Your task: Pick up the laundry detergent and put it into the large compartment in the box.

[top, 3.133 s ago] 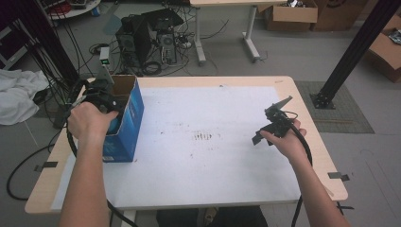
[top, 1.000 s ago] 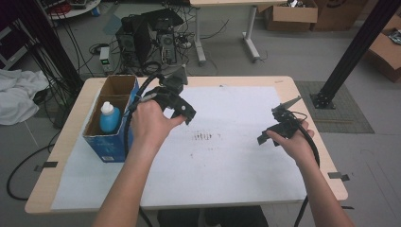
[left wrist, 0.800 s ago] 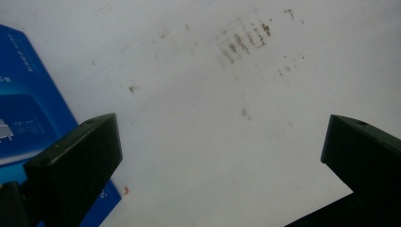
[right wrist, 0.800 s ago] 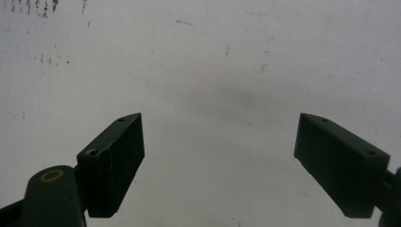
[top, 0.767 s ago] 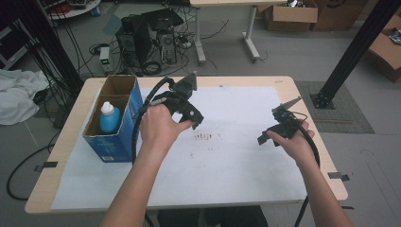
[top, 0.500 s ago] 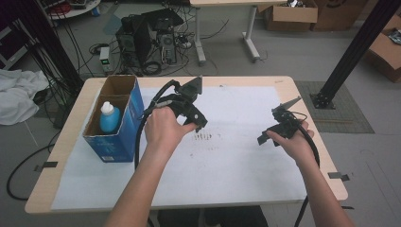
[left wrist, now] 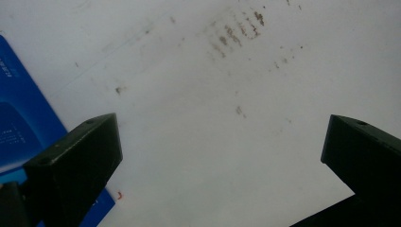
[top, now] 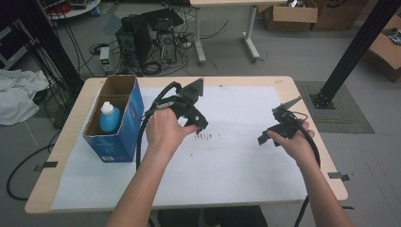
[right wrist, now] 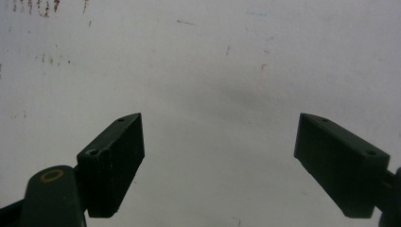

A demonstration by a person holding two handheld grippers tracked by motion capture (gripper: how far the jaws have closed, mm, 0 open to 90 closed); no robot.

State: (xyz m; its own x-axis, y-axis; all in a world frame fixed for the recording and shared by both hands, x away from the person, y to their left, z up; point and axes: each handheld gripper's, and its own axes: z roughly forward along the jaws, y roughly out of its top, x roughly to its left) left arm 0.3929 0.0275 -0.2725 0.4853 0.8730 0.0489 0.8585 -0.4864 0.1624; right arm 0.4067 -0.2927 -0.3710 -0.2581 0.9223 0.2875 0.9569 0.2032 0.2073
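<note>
White paper sheet [top: 227, 156] is covering your wooden desk [top: 71, 137], with faint brown smudges [top: 204, 137] near its middle. Grey floor beyond is carrying a computer tower [top: 142, 42], cables and cardboard boxes. Print on the blue box [top: 124, 124] at far left is too small to read; a blue bottle [top: 109, 118] is standing inside it. Your left gripper [left wrist: 222, 156] is hovering spread and empty right of the box, having shifted slightly right in the last half-second. Your right gripper [right wrist: 220, 161], also spread and empty, is staying put at the right.
</note>
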